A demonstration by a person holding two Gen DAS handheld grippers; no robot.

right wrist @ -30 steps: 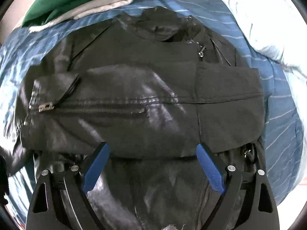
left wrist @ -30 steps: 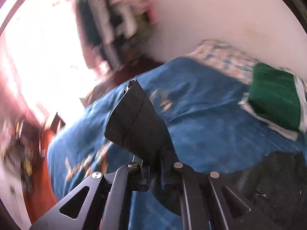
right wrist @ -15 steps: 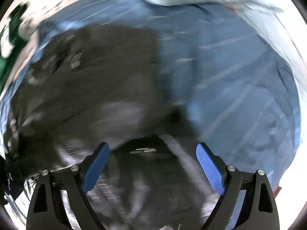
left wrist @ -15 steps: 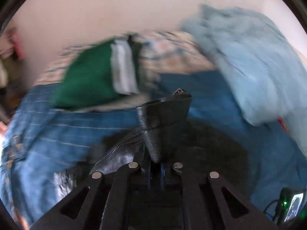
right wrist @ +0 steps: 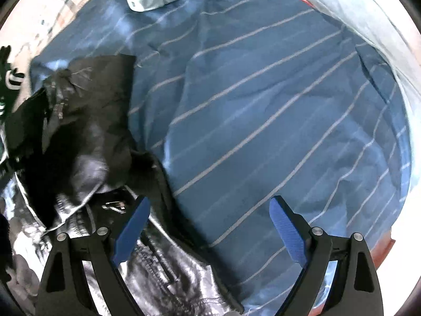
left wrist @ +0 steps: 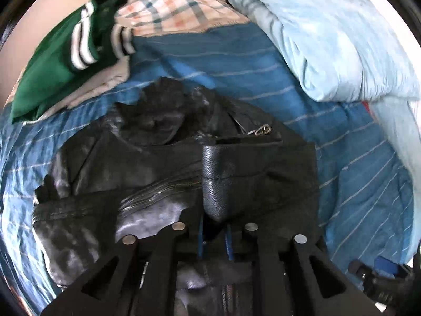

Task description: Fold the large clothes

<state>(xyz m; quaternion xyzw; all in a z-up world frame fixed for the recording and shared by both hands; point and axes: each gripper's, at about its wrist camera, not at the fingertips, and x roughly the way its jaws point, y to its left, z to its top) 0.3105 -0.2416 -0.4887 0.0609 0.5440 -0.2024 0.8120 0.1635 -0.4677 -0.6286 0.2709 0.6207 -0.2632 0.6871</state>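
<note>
Jacket point(left wrist: 163, 163) first: your one black leather jacket lies on the bed point(left wrist: 342, 184), on the blue striped cover, well short of the head end, where the pillows and other clothes are piled. It is partly folded, with a sleeve brought across the front so that its cuff sits near the collar zip.

By the look of it, you are at the end of a sleeve fold. Your left gripper point(left wrist: 214, 226) has its jaws opening, with the cuff point(left wrist: 214, 181) in the narrow gap between them, and the leather looks slack rather than pinched. Your right gripper point(right wrist: 208, 227) is spread wide and holds nothing, hanging above the jacket's edge point(right wrist: 158, 237), where leather meets bare cover.

The next move probably calls for letting the cuff drop flat, backing the left gripper off without dragging it, then taking the jacket's hem with both grippers to fold the body over. Leather is stiff and slick, so expect it to spring back unless you press the crease.

Counted, largest to smallest: one bed, one pale blue duvet point(left wrist: 329, 39), one jacket, one green striped garment point(left wrist: 60, 60) at the head end, one checked cloth point(left wrist: 179, 10) beside it, two grippers, one zip pull point(left wrist: 263, 131).
</note>
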